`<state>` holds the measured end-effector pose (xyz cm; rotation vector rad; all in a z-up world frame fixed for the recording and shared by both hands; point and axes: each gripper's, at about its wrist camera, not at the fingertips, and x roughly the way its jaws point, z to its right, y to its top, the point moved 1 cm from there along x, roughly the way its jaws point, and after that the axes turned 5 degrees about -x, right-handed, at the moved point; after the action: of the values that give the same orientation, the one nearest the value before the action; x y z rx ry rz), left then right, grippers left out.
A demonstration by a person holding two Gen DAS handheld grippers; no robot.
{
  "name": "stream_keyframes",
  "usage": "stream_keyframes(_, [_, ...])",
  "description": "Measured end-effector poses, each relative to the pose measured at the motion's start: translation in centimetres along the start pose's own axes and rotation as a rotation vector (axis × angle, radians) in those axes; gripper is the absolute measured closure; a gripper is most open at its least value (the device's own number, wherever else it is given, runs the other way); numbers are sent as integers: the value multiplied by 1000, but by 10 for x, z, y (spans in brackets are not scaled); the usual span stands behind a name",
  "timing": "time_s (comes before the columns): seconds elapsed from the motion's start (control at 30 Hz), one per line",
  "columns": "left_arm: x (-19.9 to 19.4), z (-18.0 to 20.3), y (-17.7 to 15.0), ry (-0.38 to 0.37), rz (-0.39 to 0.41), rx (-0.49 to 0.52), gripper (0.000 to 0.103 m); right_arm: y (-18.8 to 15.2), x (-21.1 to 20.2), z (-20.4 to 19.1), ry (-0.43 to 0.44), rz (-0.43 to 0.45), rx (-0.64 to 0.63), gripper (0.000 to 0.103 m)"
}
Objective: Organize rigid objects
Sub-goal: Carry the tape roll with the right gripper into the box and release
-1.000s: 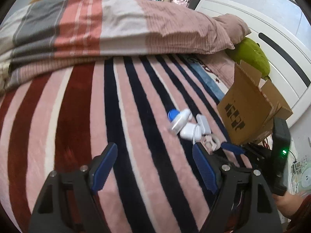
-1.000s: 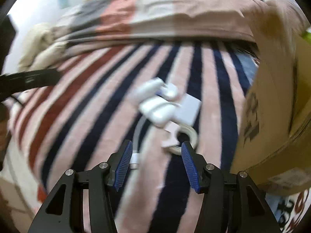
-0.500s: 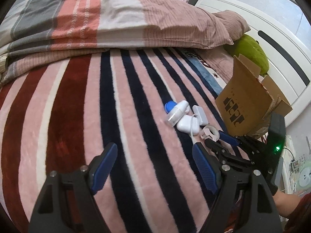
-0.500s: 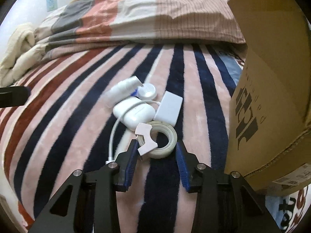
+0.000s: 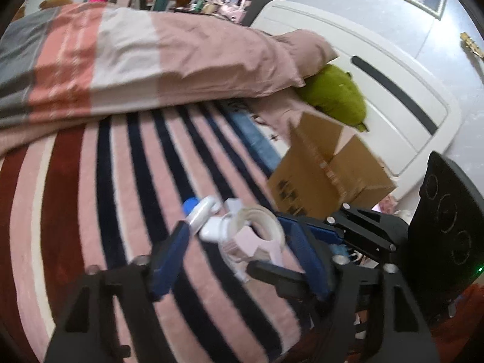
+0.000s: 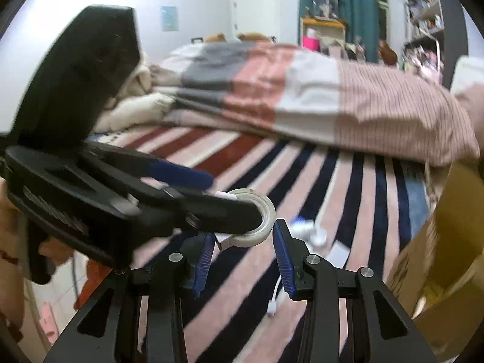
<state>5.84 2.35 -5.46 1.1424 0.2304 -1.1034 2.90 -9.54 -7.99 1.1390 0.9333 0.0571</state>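
Observation:
My right gripper [image 6: 242, 236] is shut on a clear tape roll [image 6: 260, 211] with a pink cutter, held above the striped blanket. In the left wrist view the tape roll [image 5: 257, 233] sits between my open left fingers, with the right gripper's fingers [image 5: 305, 230] reaching in from the right. My left gripper [image 5: 242, 248] is open; one of its fingers [image 6: 230, 211] crosses in front of the tape roll in the right wrist view. A white bottle with a blue cap [image 5: 199, 208], a white case and a white block [image 6: 338, 251] lie on the blanket below.
An open cardboard box [image 5: 326, 175] stands on the bed's right side, near a green plush [image 5: 335, 96] and the white headboard [image 5: 393, 90]. A folded striped duvet [image 5: 136, 66] lies across the back. A white cable [image 6: 275, 299] lies on the blanket.
My right gripper closed on the tape roll and lifted it off the blanket. My left gripper moved right and forward, so the tape roll now sits between its open fingers.

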Motion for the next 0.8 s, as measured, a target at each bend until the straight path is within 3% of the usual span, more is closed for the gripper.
stream_keyframes(0.07, [-1,14,13,-32,2,28,63,12,-10,5,-2,17,-15,69])
stream_keyframes(0.13, [2,30,26,-51,-1,57,67,20,-18,14,-9,22,-19,69])
stream_keyframes(0.43, [52,105,74,-64,-55,176,67,28,-59,84,-102,-3,29,69])
stream_keyframes(0.8, [145,179,95,-89,-185,268,66,-7,-89,184,-206,-141,172,69])
